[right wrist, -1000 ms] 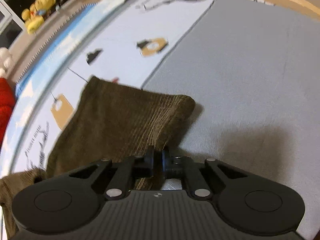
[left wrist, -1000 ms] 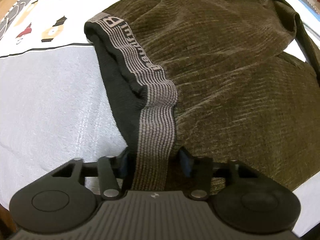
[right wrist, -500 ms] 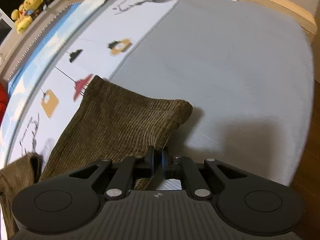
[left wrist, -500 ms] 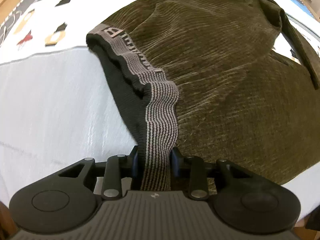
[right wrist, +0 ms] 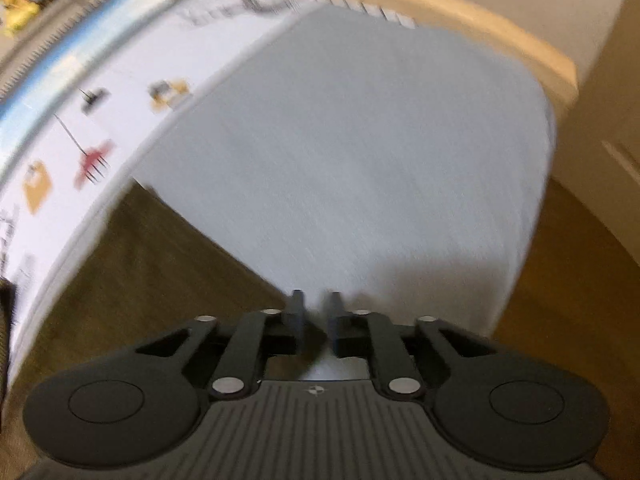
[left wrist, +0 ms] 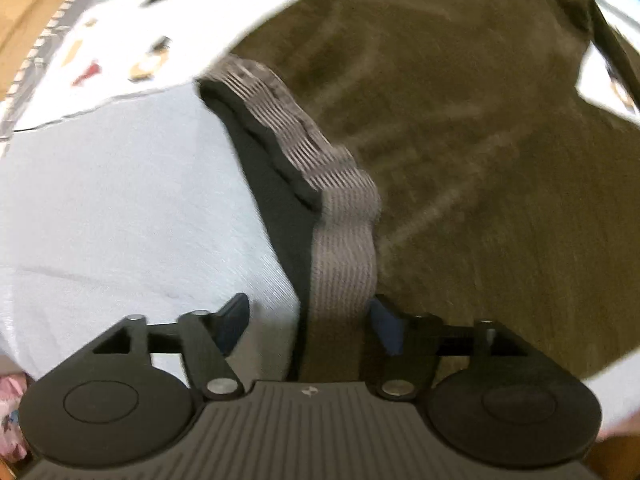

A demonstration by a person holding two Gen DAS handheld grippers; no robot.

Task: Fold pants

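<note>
Release on the left: left gripper [left wrist: 308,320] springs wide, dropping the waistband [left wrist: 340,248]; pants [left wrist: 480,160] lie on the bed [left wrist: 120,200]. Right gripper [right wrist: 316,312], nearly closed, now holds nothing. Fold looks laid.

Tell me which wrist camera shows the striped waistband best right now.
The left wrist view. The grey striped waistband runs from mid-frame down between the left gripper's spread jaws, beside the brown pants. The right wrist view shows only brown fabric, no waistband.
</note>
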